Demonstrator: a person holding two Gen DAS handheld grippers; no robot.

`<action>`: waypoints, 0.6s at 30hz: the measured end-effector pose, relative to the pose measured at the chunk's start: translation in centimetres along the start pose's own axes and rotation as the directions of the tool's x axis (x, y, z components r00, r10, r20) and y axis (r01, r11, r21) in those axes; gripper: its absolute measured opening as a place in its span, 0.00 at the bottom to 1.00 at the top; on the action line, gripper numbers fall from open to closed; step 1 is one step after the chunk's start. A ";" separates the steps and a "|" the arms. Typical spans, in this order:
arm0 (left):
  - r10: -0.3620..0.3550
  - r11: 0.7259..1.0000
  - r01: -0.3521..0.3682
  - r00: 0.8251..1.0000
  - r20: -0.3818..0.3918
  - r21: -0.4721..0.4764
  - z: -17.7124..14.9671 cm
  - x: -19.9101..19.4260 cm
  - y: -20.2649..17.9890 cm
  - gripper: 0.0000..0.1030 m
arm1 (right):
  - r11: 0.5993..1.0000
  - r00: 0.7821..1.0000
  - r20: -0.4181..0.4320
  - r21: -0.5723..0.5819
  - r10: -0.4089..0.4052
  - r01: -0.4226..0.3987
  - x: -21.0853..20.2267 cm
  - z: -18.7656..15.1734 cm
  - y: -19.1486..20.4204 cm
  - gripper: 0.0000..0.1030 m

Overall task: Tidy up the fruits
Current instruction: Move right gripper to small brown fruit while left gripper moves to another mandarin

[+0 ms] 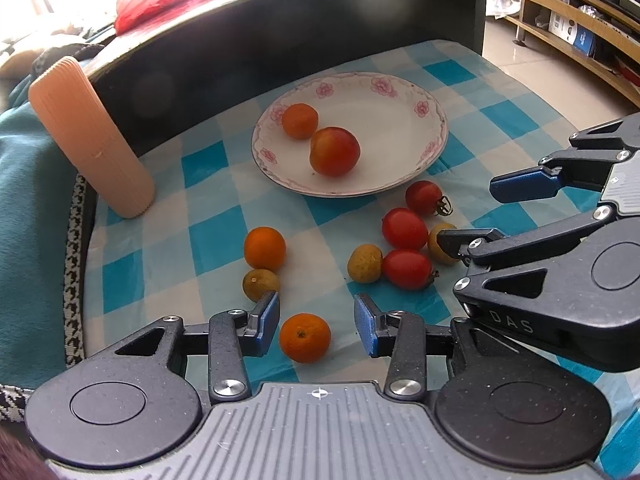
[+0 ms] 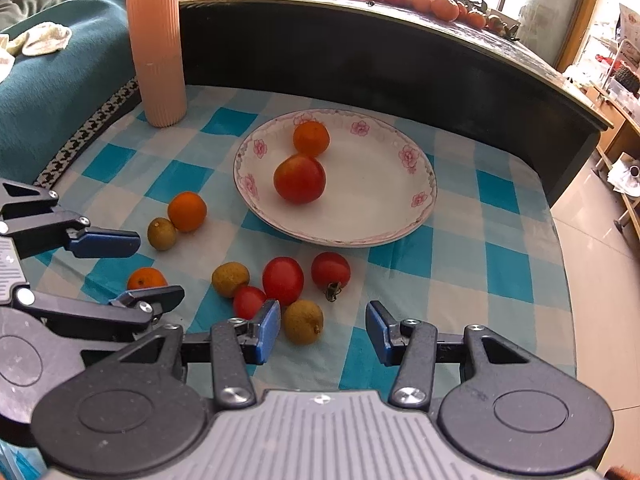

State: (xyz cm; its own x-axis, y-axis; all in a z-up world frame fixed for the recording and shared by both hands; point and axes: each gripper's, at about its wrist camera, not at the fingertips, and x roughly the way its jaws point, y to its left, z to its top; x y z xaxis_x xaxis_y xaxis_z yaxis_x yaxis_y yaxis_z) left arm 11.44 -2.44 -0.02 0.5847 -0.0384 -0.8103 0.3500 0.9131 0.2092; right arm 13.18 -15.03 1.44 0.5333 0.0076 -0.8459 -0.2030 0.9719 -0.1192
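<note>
The left gripper [image 1: 316,326], black-armed with blue-padded fingers, sits low and near with its jaws spread wide. The right gripper [image 2: 323,332], of the same black and blue build, reaches in from the right, its jaws likewise parted and empty.

The left tool [image 1: 316,326] stands with its jaws spread wide on either side of a small orange [image 1: 305,337] at 6 o'clock on the checked cloth [image 1: 208,240], neither pad touching it. The floral plate [image 1: 396,92] at 12 o'clock holds a tomato [image 1: 334,151] touching another orange [image 1: 299,120]. At 3 o'clock the right tool [image 1: 468,212] reaches in with its jaws apart, its lower finger against a yellowish fruit [image 1: 436,236] beside three red tomatoes [image 1: 405,228].
</note>
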 end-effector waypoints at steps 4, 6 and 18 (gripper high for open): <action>-0.003 1.000 0.003 1.000 -0.001 0.004 0.0 0.1 0.0 0.48 | 1.000 1.000 -0.005 -0.006 0.002 -0.002 0.4 0.0 -0.1 0.61; -0.003 1.000 0.003 1.000 0.001 0.009 -0.1 0.1 0.0 0.49 | 1.000 1.000 -0.007 -0.016 -0.001 0.001 0.5 -0.1 0.1 0.61; 0.002 0.999 -0.002 1.000 0.007 0.045 -0.8 0.3 -0.2 0.54 | 0.998 1.000 -0.015 -0.064 0.007 -0.008 1.1 -0.5 0.7 0.61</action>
State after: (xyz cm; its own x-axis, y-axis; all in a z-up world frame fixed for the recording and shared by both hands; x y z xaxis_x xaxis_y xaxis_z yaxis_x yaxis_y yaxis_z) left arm 10.99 -2.27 -0.75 0.5903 -0.0396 -0.8062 0.3811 0.8941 0.2351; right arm 13.19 -14.43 0.10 0.5191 0.0112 -0.8547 -0.2596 0.9548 -0.1451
